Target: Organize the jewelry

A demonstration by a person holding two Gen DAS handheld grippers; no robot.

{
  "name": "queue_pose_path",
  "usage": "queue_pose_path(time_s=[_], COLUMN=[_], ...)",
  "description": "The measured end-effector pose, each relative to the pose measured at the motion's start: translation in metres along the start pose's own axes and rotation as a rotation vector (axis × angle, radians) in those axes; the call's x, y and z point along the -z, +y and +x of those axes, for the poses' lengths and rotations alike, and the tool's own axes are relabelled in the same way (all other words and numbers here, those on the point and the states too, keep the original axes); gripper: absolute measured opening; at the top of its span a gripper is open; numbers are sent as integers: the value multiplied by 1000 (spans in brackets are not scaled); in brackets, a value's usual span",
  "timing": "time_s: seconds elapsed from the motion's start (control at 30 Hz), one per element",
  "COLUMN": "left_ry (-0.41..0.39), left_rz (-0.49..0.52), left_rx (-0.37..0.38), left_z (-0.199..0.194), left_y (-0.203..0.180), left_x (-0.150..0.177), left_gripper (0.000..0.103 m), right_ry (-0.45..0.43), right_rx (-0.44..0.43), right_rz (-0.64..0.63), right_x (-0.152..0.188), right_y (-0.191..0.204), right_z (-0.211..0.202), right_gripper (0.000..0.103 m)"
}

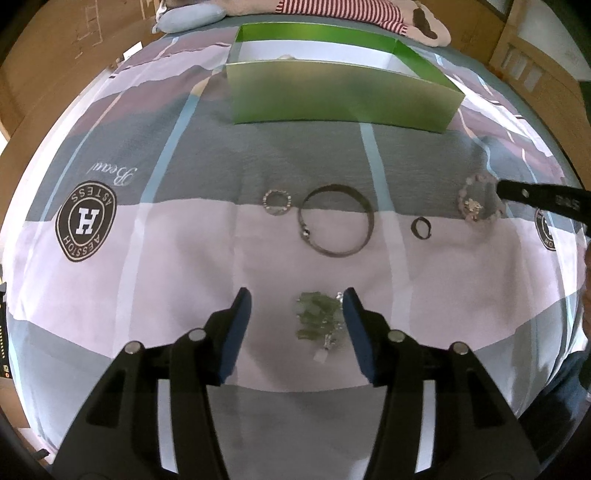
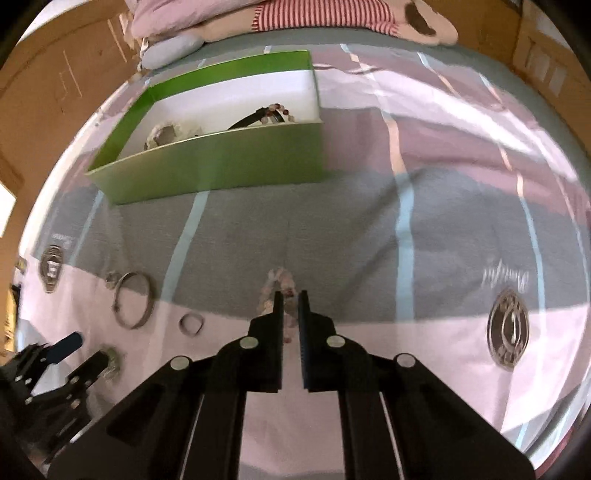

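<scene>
Jewelry lies on a bedspread in front of a green box. My left gripper is open, its jaws either side of a green bead piece. Beyond it lie a small beaded ring, a large metal bangle, a small dark ring and a pink bead bracelet. My right gripper is shut on the pink bead bracelet. The box holds several pieces, among them a dark band. The left gripper shows at the lower left of the right wrist view.
A striped plush toy and a blue pillow lie behind the box. Wooden bed sides border the bedspread. The bangle and dark ring lie left of my right gripper.
</scene>
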State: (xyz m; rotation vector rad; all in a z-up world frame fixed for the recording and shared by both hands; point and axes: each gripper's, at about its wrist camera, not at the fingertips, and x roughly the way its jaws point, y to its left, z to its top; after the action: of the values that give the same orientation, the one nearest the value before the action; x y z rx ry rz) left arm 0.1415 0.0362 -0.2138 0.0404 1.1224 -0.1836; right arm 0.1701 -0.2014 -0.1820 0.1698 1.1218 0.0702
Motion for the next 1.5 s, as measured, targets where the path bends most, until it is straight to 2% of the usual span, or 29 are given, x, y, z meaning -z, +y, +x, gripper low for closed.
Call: queue_pose_path(time_s=[0.17, 0.27, 0.37, 0.4, 0.47, 0.53, 0.73, 0.87, 1.03, 1.07, 1.1, 1.17, 1.23, 1.3, 1.33, 1.37, 1.4, 1.43, 1.5], left_ry=[-7, -14, -21, -22, -29, -33, -18, -19, -6, -1, 5, 24, 9, -1, 2, 5, 5, 4, 3], left_rz=[-2, 6, 24, 28, 40, 41, 33, 47, 91, 100, 108, 106, 101, 104, 96, 92, 89, 88, 87], left_rx=[2, -6, -11, -12, -15, -19, -34, -13, 12, 16, 17, 4, 0, 6, 15, 17, 17, 18, 16], left_z=[-3, -5, -8, -10, -13, -13, -5, -4, 3, 7, 11, 19, 21, 20, 21, 21, 21, 21, 19], left_y=[-1, -4, -6, -6, -6, -4, 2, -2, -18, -22, -25, -28, -29, -30, -30, -29, -29, -29, -29], left_x=[0, 1, 2, 3, 5, 7, 9, 10, 12, 12, 13, 13, 13, 12, 11, 11, 10, 10, 9], left_gripper=[56, 56, 56, 57, 59, 62, 64, 64, 64, 61, 53, 44, 39, 23, 20, 19, 18, 18, 17], right_ry=[21, 39, 67, 71, 62, 64, 36, 31, 45, 45, 45, 43, 29, 21, 18, 14, 15, 17, 17], right_rx=[-106, -117, -33, 9, 73, 82, 145, 127, 128, 131, 133, 127, 119, 111, 105, 91, 81, 75, 66], right_rz=[-43, -66, -90, -101, -128, -139, -172, -137, -151, -154, -158, -157, -151, -151, -153, -153, -155, -155, -146], right_x=[21, 29, 35, 38, 43, 47, 58, 62, 64, 64, 64, 63, 63, 63, 63, 63, 62, 62, 62], right_y=[16, 24, 26, 26, 26, 28, 40, 38, 40, 42, 43, 42, 42, 41, 40, 40, 38, 38, 37], right_z=[-16, -12, 5, 9, 13, 14, 19, 21, 26, 27, 29, 32, 34, 36, 36, 35, 35, 34, 32], right_gripper=[8, 8, 8, 13, 33, 40, 42, 42, 42, 42, 42, 42, 42, 42, 38, 20, 12, 8, 8])
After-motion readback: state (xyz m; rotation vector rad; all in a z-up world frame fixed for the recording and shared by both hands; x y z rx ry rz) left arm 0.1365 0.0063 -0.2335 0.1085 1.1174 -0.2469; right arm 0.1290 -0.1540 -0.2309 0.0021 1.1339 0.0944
